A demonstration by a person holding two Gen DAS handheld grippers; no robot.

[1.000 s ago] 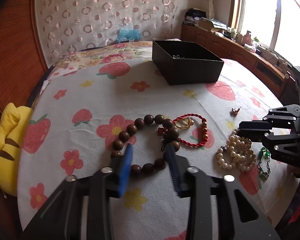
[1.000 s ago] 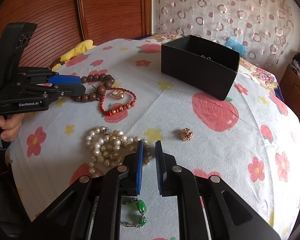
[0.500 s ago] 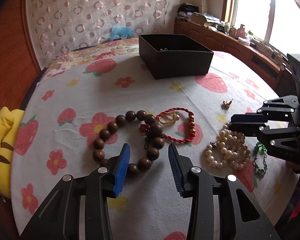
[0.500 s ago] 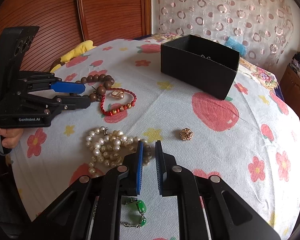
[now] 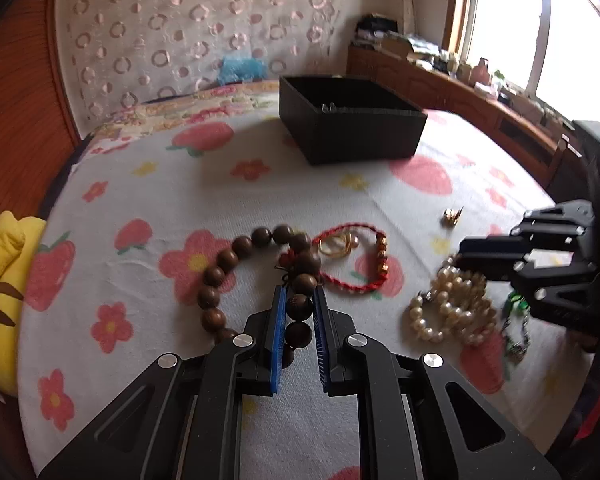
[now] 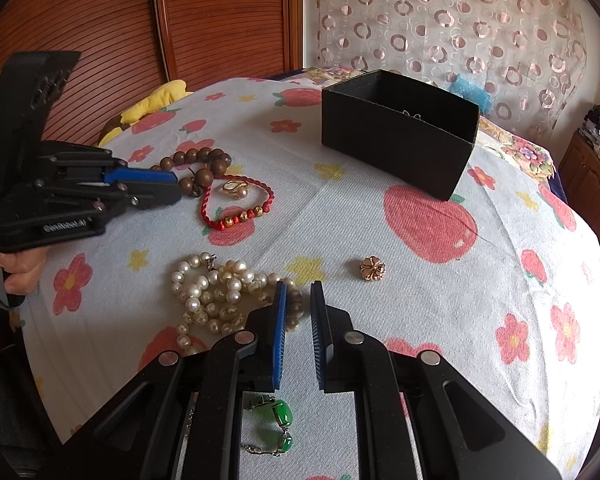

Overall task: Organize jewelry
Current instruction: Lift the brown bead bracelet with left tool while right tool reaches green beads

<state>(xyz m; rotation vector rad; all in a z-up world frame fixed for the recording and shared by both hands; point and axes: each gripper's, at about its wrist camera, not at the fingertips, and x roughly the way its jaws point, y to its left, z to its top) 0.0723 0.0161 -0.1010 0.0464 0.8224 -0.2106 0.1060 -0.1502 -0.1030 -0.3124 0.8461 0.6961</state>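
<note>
Across the strawberry-print sheet [image 6: 420,240], jewellery lies before wooden panelling [image 6: 140,20].

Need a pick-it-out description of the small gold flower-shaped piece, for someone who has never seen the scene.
Start at the black box on the strawberry-print bedspread, then come toward the right gripper. The gold flower charm lies alone past its fingertips, right of the pearl strand: tiny, petal-shaped, on no string.

1 black box [image 6: 396,144], 4 bracelets (wooden, red cord, pearl, green), 1 gold ring [image 6: 234,189], 1 gold flower charm [image 6: 373,268].
</note>
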